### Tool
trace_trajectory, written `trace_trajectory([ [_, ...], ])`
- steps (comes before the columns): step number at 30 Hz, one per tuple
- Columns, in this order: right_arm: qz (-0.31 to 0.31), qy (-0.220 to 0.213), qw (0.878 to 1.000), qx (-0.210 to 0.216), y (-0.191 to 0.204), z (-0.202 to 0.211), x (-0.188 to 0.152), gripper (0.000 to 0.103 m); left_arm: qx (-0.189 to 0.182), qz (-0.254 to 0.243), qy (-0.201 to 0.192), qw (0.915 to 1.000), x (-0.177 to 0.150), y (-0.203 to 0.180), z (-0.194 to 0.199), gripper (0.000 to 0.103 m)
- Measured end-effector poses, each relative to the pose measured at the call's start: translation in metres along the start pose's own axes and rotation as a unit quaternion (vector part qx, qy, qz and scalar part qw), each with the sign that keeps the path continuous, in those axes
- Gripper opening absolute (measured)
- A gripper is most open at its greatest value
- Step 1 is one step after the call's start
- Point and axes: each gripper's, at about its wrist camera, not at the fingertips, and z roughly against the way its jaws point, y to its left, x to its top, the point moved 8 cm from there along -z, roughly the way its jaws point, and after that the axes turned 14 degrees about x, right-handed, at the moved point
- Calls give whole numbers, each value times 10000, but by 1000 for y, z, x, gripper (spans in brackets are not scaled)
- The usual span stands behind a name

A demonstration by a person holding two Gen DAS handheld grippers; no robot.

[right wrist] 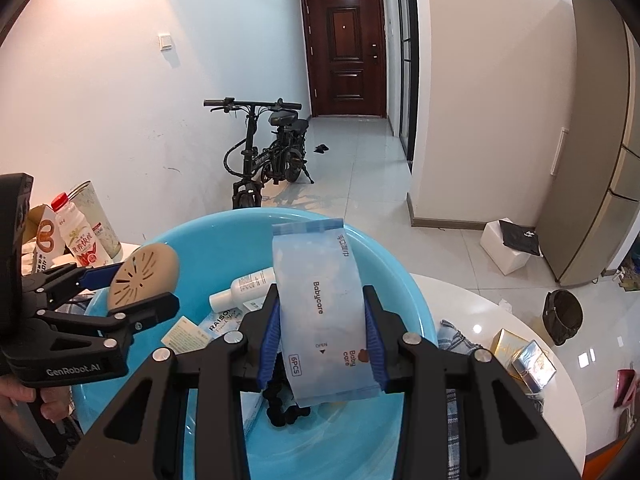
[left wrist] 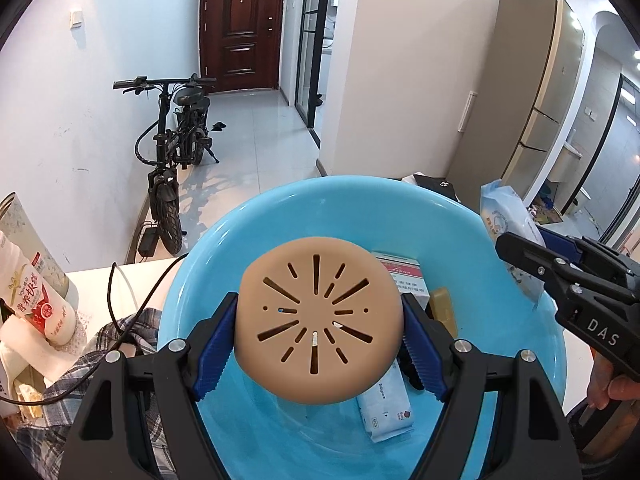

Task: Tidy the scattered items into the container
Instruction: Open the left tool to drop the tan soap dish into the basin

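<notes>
While both grippers hover over the blue basin, each carries something for it. The left gripper pinches a tan slotted disc by its opposite edges, holding it over the middle of the basin, above a white wipes packet and a red-and-white box already lying inside. Its fingers press against the disc's sides, and the disc's flat slotted face tilts toward the camera.

The right gripper clamps a Babycare wipes pack across its narrow width; the pack's long axis runs straight ahead, along the fingers, out over the basin's bowl. Under it lie a white bottle, some flat sachets and a black beaded thing.

Both loads sit directly above the container, so the coming move looks like a plain release, straight down. Neither hand seems nearer; both are well inside the rim. From the right view, the left gripper reaches in from the left side, and a milk bottle stands behind it on the table.
</notes>
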Motion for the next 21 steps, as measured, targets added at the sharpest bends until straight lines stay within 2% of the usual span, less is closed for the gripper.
trace_trajectory([
  [6,47,19,10000,-24,-1,-1,1,36,-186,117,114,9997,-2,0,-2,82],
  [10,59,32,10000,-72,-3,-2,1,36,-46,76,125,9999,-3,0,-2,86],
  [21,63,105,9999,-83,-9,-5,0,36,47,-11,132,9999,-3,0,-4,86],
])
